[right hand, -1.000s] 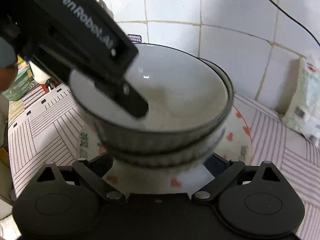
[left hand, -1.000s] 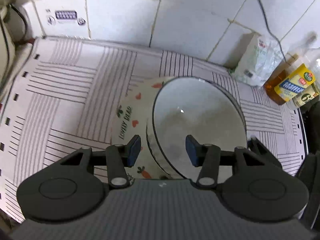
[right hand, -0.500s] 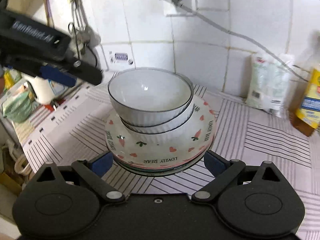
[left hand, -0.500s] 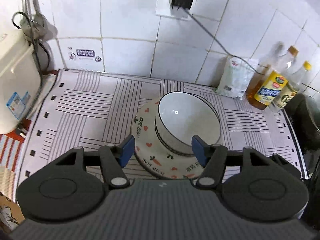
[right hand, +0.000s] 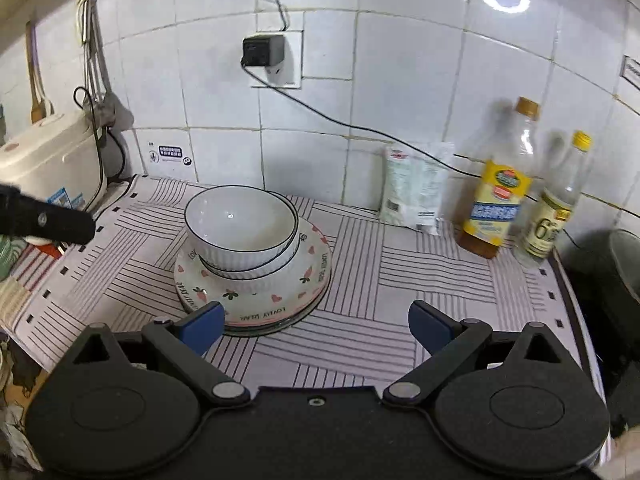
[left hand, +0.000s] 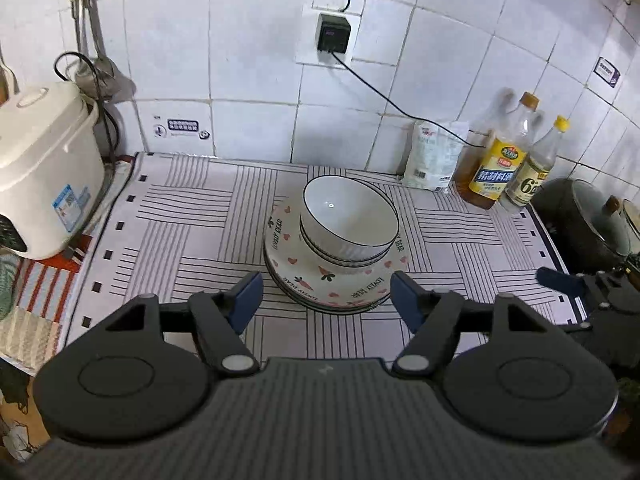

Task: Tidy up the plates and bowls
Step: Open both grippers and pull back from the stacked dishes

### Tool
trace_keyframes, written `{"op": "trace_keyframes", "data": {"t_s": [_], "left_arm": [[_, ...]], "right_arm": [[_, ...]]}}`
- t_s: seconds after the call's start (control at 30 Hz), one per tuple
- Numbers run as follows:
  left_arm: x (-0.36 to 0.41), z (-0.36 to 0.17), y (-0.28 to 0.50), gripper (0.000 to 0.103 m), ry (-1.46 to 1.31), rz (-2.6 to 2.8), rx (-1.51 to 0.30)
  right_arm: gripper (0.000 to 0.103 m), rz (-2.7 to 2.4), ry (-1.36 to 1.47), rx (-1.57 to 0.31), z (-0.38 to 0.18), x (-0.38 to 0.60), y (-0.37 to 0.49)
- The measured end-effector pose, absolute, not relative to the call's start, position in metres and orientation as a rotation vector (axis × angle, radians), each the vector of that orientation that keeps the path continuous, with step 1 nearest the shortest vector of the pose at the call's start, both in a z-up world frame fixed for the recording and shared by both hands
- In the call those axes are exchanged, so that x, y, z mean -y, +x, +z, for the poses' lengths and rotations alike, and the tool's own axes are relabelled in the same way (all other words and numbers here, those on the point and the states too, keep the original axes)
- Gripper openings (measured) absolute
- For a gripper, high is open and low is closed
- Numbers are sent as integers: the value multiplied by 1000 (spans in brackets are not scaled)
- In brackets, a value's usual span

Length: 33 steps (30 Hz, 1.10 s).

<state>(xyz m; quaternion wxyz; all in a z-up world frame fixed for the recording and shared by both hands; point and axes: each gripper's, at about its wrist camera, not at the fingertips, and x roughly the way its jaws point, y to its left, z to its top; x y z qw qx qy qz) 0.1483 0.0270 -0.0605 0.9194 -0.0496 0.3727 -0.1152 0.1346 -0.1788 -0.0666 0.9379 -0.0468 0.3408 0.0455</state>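
Stacking looks complete: bowls (left hand: pixel 349 220) nested on plates (left hand: pixel 336 280), mid-counter (left hand: pixel 192 240). My left claw (left hand: pixel 326 296) and right claw (right hand: pixel 316 326) gape wide, empty (both short of the stack). Next: inspect alignment only.

Left hand-held gripper (left hand: pixel 326 296) and right hand-held gripper (right hand: pixel 316 326) both gape, empty.

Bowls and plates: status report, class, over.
Left gripper open, empty. Right gripper open, empty. Bowls nested atop plates on mat. Nothing in the way.
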Motion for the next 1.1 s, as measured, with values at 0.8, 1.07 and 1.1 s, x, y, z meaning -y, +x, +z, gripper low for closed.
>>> {"op": "trace_keyframes", "data": {"t_s": [0.8, 1.07, 1.1], "left_arm": [[-47, -18, 71, 94, -35, -215, -711], [-37, -14, 48, 94, 29, -165, -704], [-35, -14, 46, 94, 33, -161, -703]], "right_arm": [[101, 9, 11, -685, 0, 195, 51], [101, 21, 5, -671, 9, 196, 31], [101, 23, 4, -668, 10, 197, 29]]}}
